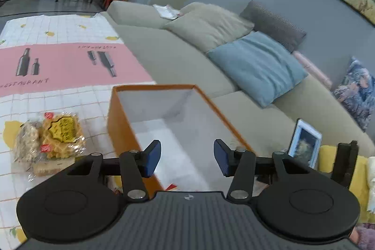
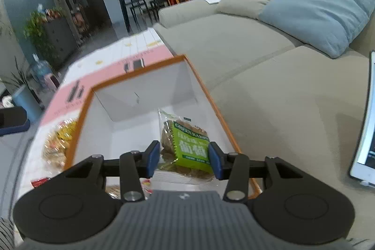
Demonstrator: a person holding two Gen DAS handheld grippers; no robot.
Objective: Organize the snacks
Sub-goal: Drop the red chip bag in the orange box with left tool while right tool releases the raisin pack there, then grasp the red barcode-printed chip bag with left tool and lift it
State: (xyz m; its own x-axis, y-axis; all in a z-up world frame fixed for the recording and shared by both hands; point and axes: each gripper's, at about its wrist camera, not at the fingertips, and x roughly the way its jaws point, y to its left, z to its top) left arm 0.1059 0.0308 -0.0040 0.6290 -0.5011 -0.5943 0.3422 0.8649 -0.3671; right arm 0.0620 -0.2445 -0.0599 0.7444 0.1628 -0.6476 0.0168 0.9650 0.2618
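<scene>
The right gripper [image 2: 184, 157] is clamping a green-labelled biscuit packet [image 2: 187, 144] over the orange box [image 2: 212, 104]; the left gripper [image 1: 187, 157] is hanging above that box [image 1: 119, 123] with jaws apart and nothing between them; more snack packets [image 1: 50, 139] are lying on the tablecloth [image 1: 70, 67] beside it.

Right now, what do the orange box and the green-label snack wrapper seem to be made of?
The orange box: probably cardboard, matte, judging by thin stiff walls, sharp folded corners and a plain white inside. The green-label snack wrapper: thin clear plastic film, glossy, since the biscuits show through and the edges crinkle; the right gripper holds it in its jaws.
</scene>
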